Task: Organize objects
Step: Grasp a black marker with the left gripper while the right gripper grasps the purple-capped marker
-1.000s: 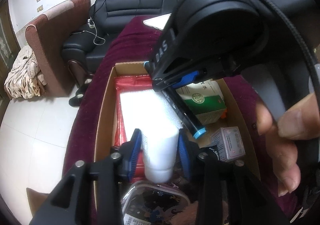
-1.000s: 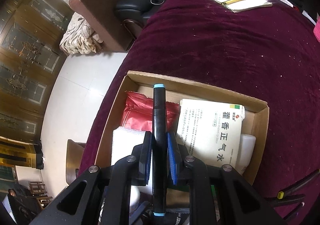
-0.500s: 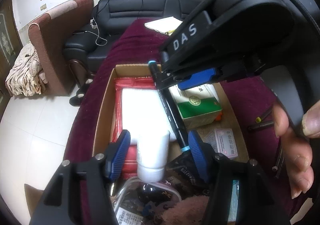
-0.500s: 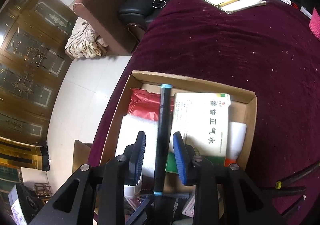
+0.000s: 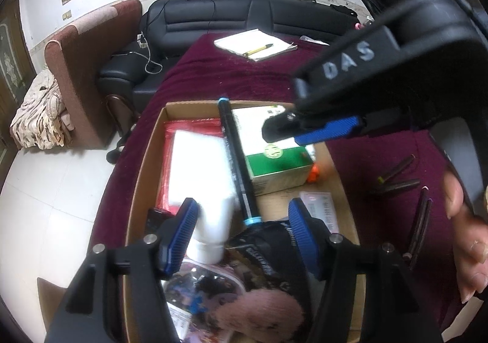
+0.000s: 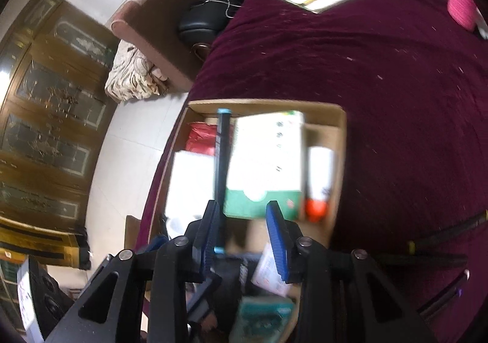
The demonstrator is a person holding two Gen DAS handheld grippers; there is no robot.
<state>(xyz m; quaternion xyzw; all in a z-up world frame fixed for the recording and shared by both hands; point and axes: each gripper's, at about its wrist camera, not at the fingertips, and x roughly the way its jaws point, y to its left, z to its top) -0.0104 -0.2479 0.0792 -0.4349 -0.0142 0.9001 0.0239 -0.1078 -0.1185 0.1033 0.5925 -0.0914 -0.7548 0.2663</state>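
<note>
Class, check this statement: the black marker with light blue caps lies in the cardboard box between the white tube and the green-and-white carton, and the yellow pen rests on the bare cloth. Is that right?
One detail is wrong. The yellow pen rests on the white notepad, not on the bare cloth, as the left wrist view shows. The black marker does lie in the cardboard box between the white tube and the green-and-white carton.

left claw point(image 5: 241, 230) released tube point(image 5: 213, 221) — right claw point(image 6: 244, 236) opening, dropped marker point(image 6: 222, 166)
</note>
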